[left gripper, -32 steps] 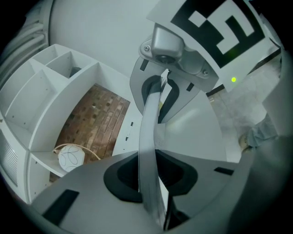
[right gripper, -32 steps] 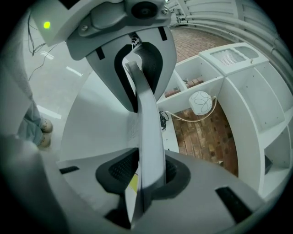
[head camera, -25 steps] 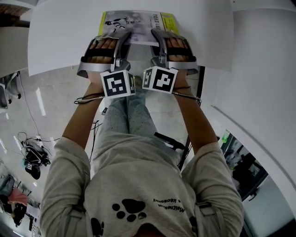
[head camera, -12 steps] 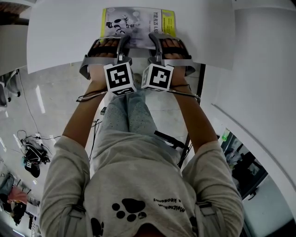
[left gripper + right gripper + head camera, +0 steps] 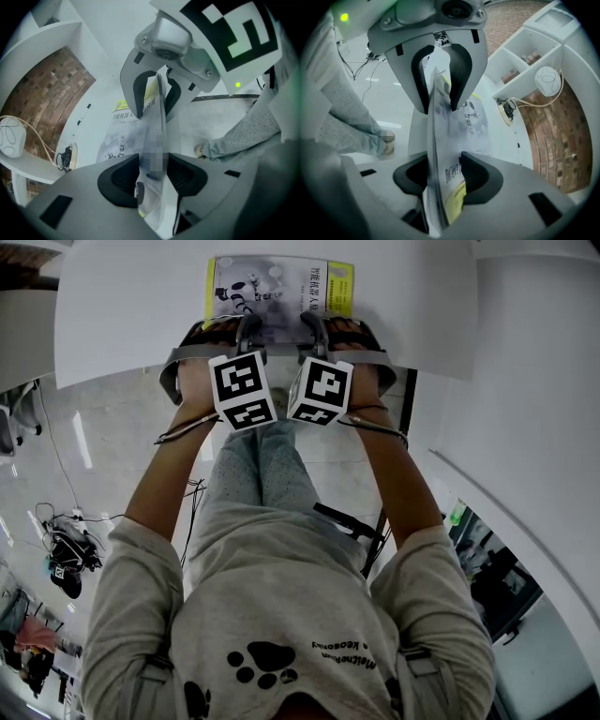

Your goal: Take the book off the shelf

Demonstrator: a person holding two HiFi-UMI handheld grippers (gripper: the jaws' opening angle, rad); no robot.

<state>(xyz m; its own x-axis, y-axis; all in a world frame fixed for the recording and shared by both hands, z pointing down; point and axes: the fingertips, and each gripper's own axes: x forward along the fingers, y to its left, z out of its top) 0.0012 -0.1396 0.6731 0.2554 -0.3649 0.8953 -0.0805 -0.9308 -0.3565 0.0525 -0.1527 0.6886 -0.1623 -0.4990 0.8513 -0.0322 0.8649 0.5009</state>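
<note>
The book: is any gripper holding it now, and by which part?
Probably nothing is held. The book has its near edge between the jaws of left gripper and right gripper, but both pairs have just been opening.

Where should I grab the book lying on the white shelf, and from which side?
Take the book by its near edge, coming from the person's side: it is thin and lies flat on the white shelf, cover up. That edge sits between the jaws of the left gripper and right gripper, which have just been opening.
</note>
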